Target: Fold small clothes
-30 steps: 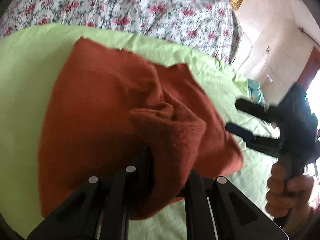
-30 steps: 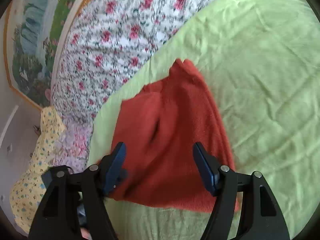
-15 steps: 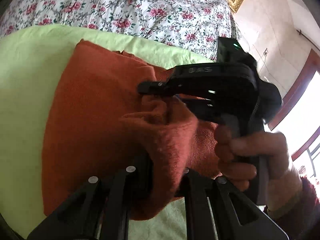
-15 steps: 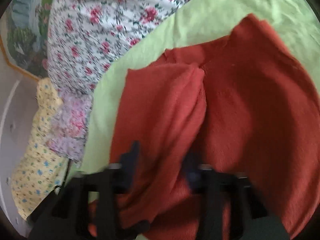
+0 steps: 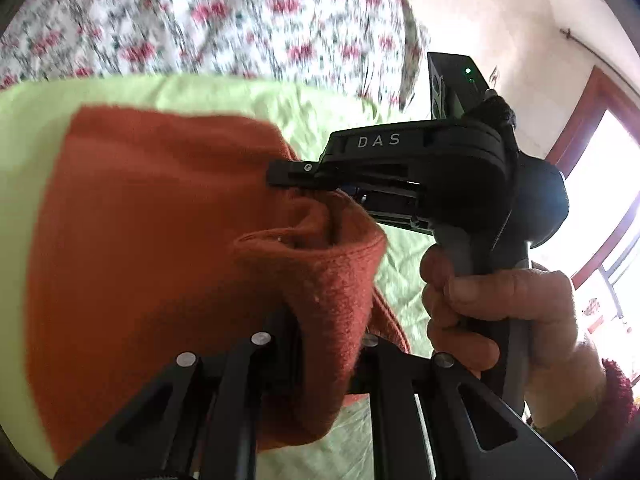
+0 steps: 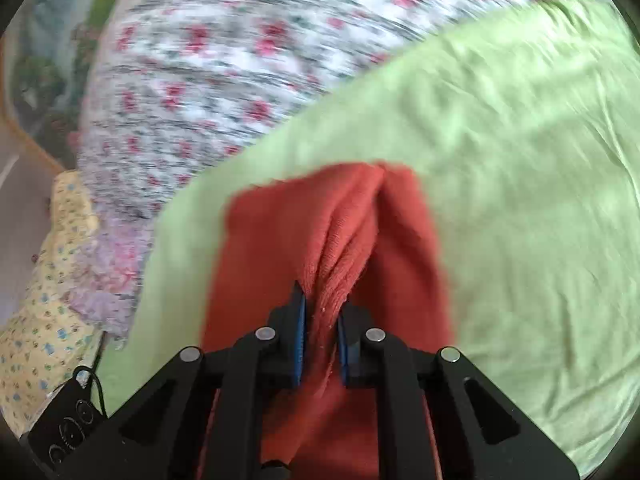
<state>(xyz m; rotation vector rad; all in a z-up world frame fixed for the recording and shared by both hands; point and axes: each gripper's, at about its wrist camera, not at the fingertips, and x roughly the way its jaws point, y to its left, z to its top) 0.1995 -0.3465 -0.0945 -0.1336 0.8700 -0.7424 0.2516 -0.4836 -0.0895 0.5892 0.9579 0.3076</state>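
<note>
Both tools have closed on the rust-red knit garment (image 5: 152, 240), which lies partly spread on the green sheet (image 6: 520, 160) of the bed, its near edge raised. The left hand-held gripper (image 5: 326, 344) pinches a thick rolled fold of the cloth between its jaws. The right hand-held gripper (image 6: 322, 344) has its blue pads (image 6: 299, 340) pressed tight on a bunched ridge of the same knit; in the left wrist view it reaches in from the right, held by the person's right hand (image 5: 492, 312).

The two grips sit close together on gathered fabric, so a pull may likely drag several layers at once and leave a crooked, lumpy fold. The loose knit could also slide out of either pinch, or the sheet beneath could wrinkle along with it.
</note>
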